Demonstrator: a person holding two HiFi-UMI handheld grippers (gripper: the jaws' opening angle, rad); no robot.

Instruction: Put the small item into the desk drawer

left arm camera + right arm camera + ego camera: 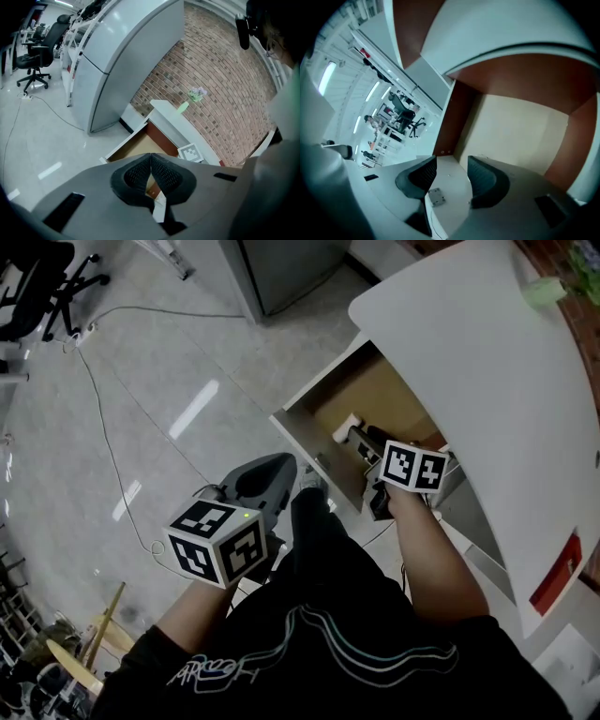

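**Head view, looking steeply down.** My right gripper (362, 439) reaches into the open drawer (375, 390), which sits at 1 o'clock in the frame, under the edge of the white tabletop (487, 371). The small white item (347, 430) shows as a pale patch at the tips of the right gripper, inside the drawer and at 10 o'clock from that gripper's marker cube (413, 467).

**Right gripper view.** The jaws are spread wide. The small white item lies between them, with the drawer's tan floor beyond at 1 o'clock. I see no squeeze on it, but I cannot tell whether the pads graze its sides.

**Left gripper.** My left gripper (277, 470) hangs at 8 o'clock in the head view, above the grey floor (141, 381) and well apart from the drawer. In the left gripper view its jaws are pressed together with nothing between them. Beyond their tips the drawer lies at 12 o'clock. A green vase (183, 107) stands on the tabletop at 1 o'clock, in front of a brick wall (225, 84).

**Surroundings.** A thin cable (103, 427) trails across the floor at 10 o'clock in the head view. An office chair (42, 287) stands in the far corner at 10 o'clock.
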